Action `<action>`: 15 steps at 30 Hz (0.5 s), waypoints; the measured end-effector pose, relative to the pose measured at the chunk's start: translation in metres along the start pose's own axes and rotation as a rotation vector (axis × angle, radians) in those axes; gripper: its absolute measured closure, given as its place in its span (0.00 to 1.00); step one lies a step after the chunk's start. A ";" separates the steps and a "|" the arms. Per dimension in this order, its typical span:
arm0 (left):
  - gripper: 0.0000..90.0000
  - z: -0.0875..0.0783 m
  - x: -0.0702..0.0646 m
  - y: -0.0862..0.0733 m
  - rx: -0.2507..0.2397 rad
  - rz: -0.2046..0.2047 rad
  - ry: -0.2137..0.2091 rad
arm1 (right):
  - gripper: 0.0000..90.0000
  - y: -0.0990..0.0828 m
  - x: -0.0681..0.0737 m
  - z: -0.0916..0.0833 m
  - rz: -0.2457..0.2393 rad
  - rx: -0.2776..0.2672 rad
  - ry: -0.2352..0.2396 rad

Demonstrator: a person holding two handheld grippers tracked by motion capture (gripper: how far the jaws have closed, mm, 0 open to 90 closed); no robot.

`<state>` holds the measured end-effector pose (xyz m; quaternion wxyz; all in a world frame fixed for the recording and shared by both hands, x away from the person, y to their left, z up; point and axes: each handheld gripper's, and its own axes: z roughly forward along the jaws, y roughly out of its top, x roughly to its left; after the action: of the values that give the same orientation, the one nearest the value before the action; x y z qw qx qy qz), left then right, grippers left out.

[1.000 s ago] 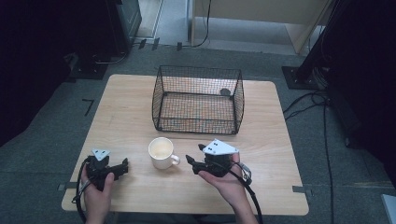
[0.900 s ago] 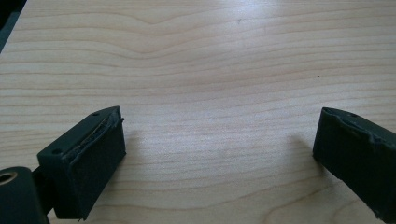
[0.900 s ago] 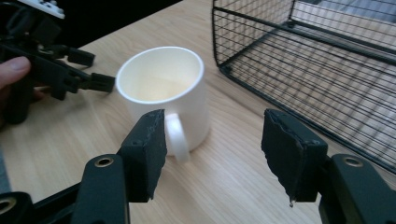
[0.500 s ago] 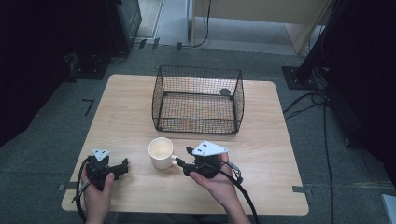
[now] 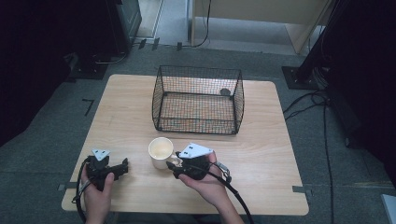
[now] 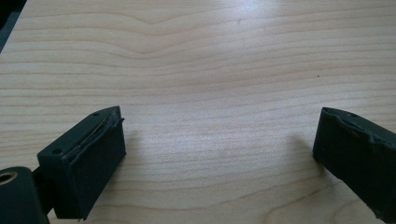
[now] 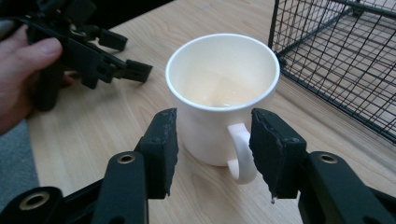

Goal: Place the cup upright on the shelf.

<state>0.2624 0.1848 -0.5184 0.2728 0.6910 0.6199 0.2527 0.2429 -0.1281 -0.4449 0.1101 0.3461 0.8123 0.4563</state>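
A white mug (image 5: 161,150) stands upright on the wooden table (image 5: 266,154), its handle turned toward the person. In the right gripper view the mug (image 7: 219,88) is empty and its handle (image 7: 242,156) lies between my two jaws. My right gripper (image 5: 175,164) has just been closing around the handle; there is still a gap on the left pad's side, so it is open. My left gripper (image 5: 124,164) rests on the table left of the mug, apart from it. Its jaws (image 6: 217,154) stand wide open over bare wood.
A black wire basket (image 5: 198,98) stands behind the mug at mid-table; its wall (image 7: 336,60) rises just right of the mug. The other hand and its gripper (image 7: 88,56) lie at upper left of the right gripper view. Cables trail off the table's near edge.
My right gripper has slid left to the mug, and its jaws now flank the handle and stand narrower. The left gripper and the mug have not moved.
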 end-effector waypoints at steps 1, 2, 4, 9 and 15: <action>0.03 0.000 0.000 0.000 0.000 0.000 0.000 | 0.58 0.000 0.000 0.002 -0.002 0.007 -0.005; 0.03 0.000 0.000 0.000 0.000 0.000 0.000 | 0.58 0.000 0.000 0.004 0.002 0.013 -0.006; 0.03 0.000 0.000 0.000 0.000 0.000 0.000 | 0.59 0.000 0.000 0.006 0.002 0.006 -0.005; 0.03 0.000 0.000 0.000 0.000 0.000 0.000 | 0.60 0.002 -0.001 0.007 0.004 0.013 -0.039; 0.03 0.000 0.000 0.000 0.000 0.000 0.000 | 0.61 -0.003 -0.002 0.017 -0.007 0.057 -0.060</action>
<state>0.2624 0.1849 -0.5184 0.2728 0.6911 0.6198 0.2526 0.2516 -0.1191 -0.4576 0.1262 0.3597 0.8225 0.4222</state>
